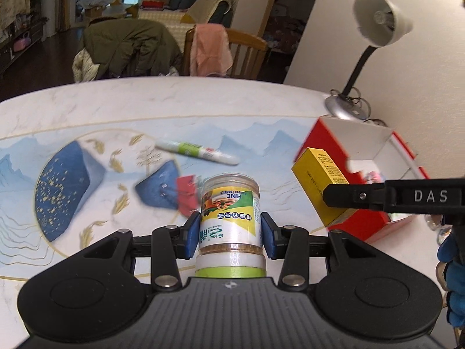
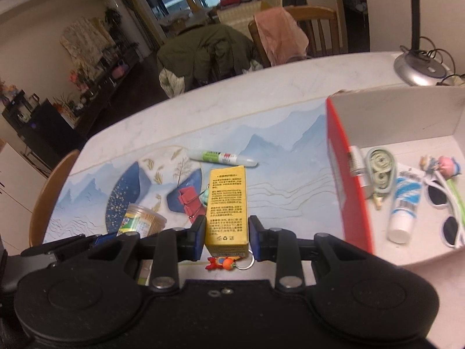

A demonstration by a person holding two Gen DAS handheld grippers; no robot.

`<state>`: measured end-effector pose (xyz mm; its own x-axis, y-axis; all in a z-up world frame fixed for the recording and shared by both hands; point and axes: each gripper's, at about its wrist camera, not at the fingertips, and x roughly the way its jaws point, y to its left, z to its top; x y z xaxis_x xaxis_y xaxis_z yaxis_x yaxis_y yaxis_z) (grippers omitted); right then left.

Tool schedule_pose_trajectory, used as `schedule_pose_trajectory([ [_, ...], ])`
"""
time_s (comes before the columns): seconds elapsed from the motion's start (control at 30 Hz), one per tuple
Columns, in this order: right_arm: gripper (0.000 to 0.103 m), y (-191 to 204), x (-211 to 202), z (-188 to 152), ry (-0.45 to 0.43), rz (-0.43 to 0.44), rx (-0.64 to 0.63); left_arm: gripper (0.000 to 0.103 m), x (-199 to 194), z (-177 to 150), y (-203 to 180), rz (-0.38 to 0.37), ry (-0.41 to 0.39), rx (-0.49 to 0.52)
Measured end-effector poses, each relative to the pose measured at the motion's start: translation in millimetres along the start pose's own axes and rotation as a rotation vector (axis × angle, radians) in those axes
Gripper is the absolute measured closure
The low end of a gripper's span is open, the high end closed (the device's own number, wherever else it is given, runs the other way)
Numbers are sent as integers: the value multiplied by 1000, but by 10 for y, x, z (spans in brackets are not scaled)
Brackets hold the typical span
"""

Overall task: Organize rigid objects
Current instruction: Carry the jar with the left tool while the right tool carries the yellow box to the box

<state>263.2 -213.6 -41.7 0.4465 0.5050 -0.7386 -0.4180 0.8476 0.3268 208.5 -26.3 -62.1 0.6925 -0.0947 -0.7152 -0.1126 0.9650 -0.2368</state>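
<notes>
toothpick jar [image 1: 230, 221] is clamped between the blue pads [image 1: 193, 237] of the left gripper [image 1: 231, 237], held clear of the table [image 1: 174, 101] with its green lid toward the camera (the label reads upside down); in the right wrist view the same jar is seen at the lower left, beside the left gripper's fingers; on the patterned mat [image 1: 72, 174] behind it, a red binder clip [image 1: 187, 195] is seen blurred, and farther back a white and green pen-shaped tube [image 1: 197, 152] lies flat, apart from the clip; to the right of these, a yellow carton [image 2: 226, 206] is gripped across its narrow sides by the right gripper [image 2: 226, 237], tilted with its far end away from the camera; below the carton a small orange keyring figure [image 2: 222, 263] is partly seen on the table; at the far right a red box [image 2: 338, 160] with a white interior stands open, near a lamp base [image 2: 418, 67]; inside it are laid a rolled green item [image 2: 380, 168], a blue and white tube [image 2: 405, 203], white sunglasses [image 2: 444, 212] and a small pink figure [image 2: 441, 165]; neither the jar nor the carton is inside the box.
</notes>
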Motion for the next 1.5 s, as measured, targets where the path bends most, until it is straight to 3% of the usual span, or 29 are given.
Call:
schedule_pose_trajectory([
  [0.37, 74, -594, -587, 20, -98, -17, 47, 61, -62, 134, -820, -50, -52, 89],
  [0.9, 74, -1915, -1090, 66, -167, -102, 137, 61, 380, 199, -2007, -80, -27, 201],
  [1.2, 73, -2415, -1044, 130, -147, -151, 153, 61, 816, 301, -2355, -57, 6, 233],
  [1.5, 73, -2602, -818, 217, -93, -163, 125, 61, 1391, 552, -2553, -29, 79, 261],
])
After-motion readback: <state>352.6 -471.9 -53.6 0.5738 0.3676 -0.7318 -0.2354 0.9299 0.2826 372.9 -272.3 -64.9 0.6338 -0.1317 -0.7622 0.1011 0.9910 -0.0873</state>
